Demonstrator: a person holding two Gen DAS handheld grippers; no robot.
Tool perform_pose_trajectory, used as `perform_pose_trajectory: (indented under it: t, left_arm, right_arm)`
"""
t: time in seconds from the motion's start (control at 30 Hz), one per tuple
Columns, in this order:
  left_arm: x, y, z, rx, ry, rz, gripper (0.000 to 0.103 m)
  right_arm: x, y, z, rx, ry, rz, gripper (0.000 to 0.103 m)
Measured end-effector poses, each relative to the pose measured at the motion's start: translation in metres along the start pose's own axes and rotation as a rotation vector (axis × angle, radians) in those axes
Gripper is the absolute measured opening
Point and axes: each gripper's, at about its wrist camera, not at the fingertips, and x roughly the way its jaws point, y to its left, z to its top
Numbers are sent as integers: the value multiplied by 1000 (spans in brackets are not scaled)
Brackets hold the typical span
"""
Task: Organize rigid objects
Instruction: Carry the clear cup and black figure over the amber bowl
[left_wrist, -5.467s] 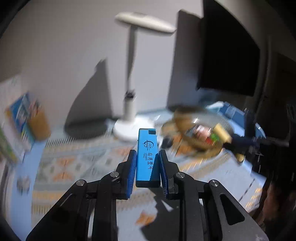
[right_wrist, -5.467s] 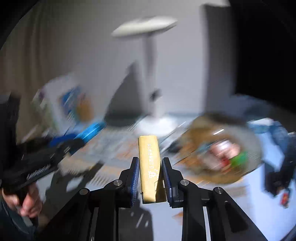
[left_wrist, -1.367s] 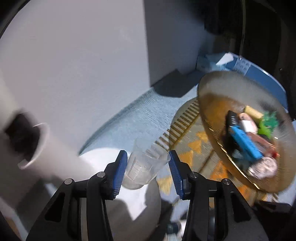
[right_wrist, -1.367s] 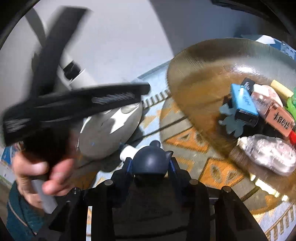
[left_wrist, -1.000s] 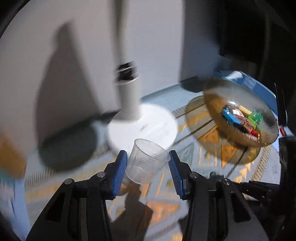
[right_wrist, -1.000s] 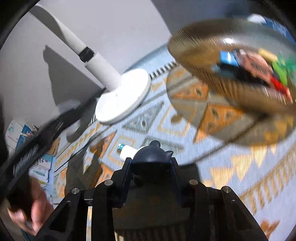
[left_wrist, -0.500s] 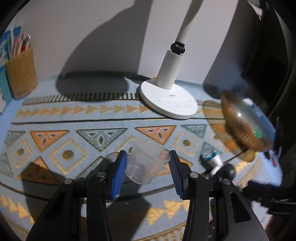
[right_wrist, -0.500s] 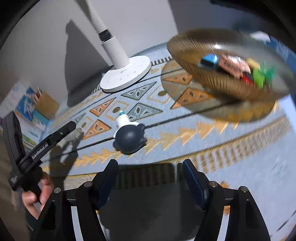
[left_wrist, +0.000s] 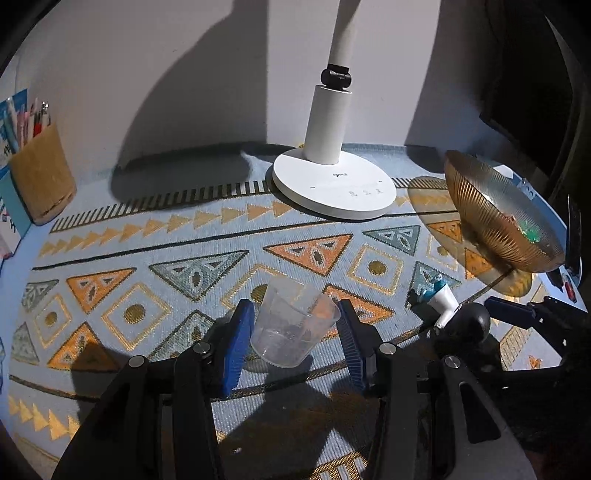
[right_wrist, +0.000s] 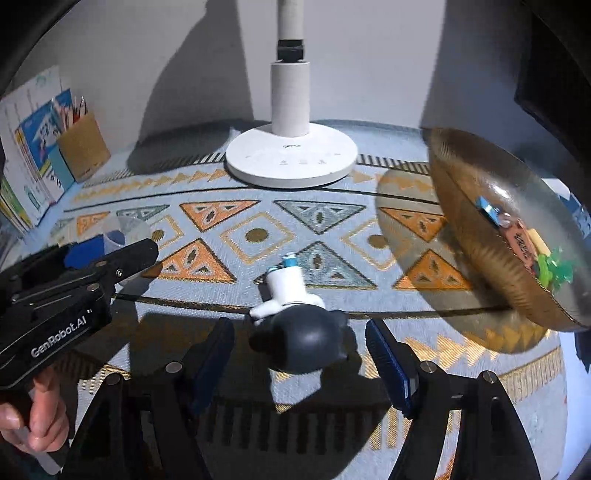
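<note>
- The left gripper (left_wrist: 295, 339) pinches a clear plastic cup (left_wrist: 293, 326) between its blue pads (left_wrist: 236, 341); the cup tilts, mouth up and away, low over the patterned mat (left_wrist: 147, 266).
- The right gripper (right_wrist: 299, 356) has its fingers spread wide, and neither pad touches anything.
- Between those spread fingers, a dark rubber blower (right_wrist: 301, 343) with a white nozzle (right_wrist: 286, 286) lies on the mat, nozzle pointing away toward the lamp base (right_wrist: 291, 160).
- In the left wrist view the blower (left_wrist: 469, 325) lies just right of the left gripper.
- A ribbed amber bowl (right_wrist: 476, 258) stands at the right, well apart from the blower, holding small items: blue, pink, yellow and green pieces.
- A tan pencil cup (left_wrist: 42, 177) stands far left by the wall.
- A person's hand (right_wrist: 33, 424) grips the left gripper's handle.
</note>
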Motion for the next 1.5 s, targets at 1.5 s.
perform_pose_trajectory:
  t: [1.5]
  left_arm:
    - [-51, -239, 159, 309, -289, -205, 43]
  right_arm:
    - [-190, -275, 69, 524, -451, -139, 55]
